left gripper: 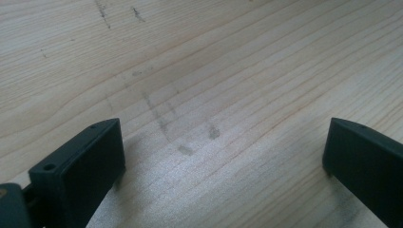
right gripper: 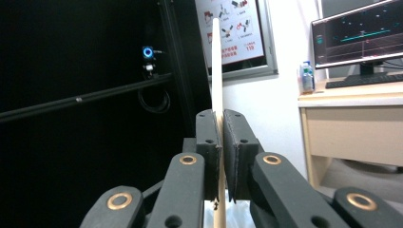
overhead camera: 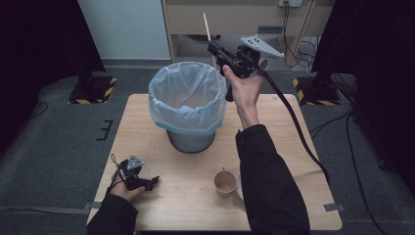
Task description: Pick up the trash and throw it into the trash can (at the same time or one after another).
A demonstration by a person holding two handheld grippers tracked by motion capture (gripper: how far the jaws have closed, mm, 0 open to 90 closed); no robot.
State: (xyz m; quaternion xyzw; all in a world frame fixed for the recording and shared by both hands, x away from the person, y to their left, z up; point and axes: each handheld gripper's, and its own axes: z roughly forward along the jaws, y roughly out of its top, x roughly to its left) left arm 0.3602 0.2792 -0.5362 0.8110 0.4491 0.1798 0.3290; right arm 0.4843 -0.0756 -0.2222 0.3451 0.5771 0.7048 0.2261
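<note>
At lower left of the high view, the left gripper [overhead camera: 152, 181] rests on the table [overhead camera: 161, 147], jaws wide and empty. Centre frame stands the lined bin [overhead camera: 187, 100]. Above its right rim, the right gripper [overhead camera: 213, 48] pinches a thin wooden stick [overhead camera: 209, 35] upright. Released off-centre, the stick could strike the rim and fall outside.

Right gripper [right gripper: 221, 142] jaws clamped on thin wooden stick [right gripper: 216, 66], upright between pads. Wall poster [right gripper: 233, 31], monitor [right gripper: 361, 35] on desk [right gripper: 351, 118] behind.
</note>
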